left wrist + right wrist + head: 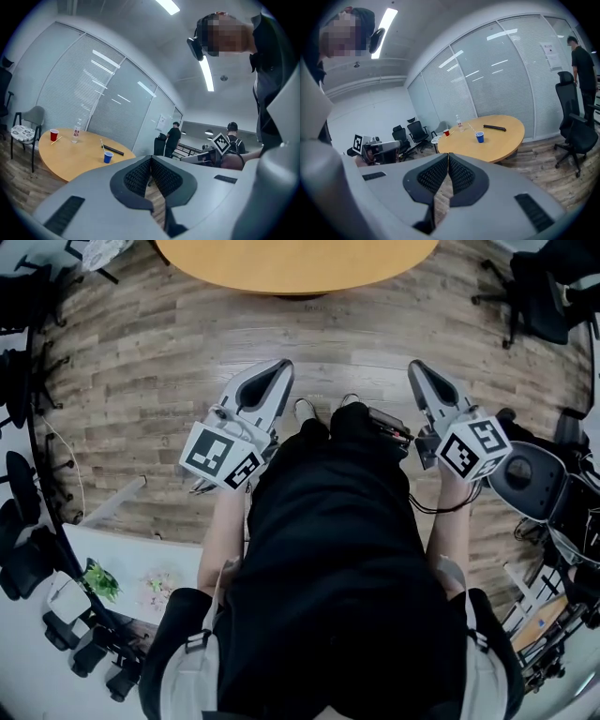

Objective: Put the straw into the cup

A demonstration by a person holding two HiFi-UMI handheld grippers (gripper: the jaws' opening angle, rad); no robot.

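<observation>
The round wooden table (281,263) stands ahead of me, with floor between us. On it in the left gripper view are a blue cup (108,157) with a thin straw (101,142) slanting up at it, a red cup (54,135) and a second straw (57,139) lying beside it. The right gripper view shows the same blue cup (479,137) and red cup (446,132). My left gripper (284,367) and right gripper (415,367) are held at waist height, far from the table. Both are shut with nothing between the pads.
A clear bottle (75,134) and a long black object (114,150) also lie on the table. A grey chair (26,126) stands at its left end, a black office chair (574,136) to its right. Two people (173,138) stand by the glass wall. A white desk (141,577) is at my left.
</observation>
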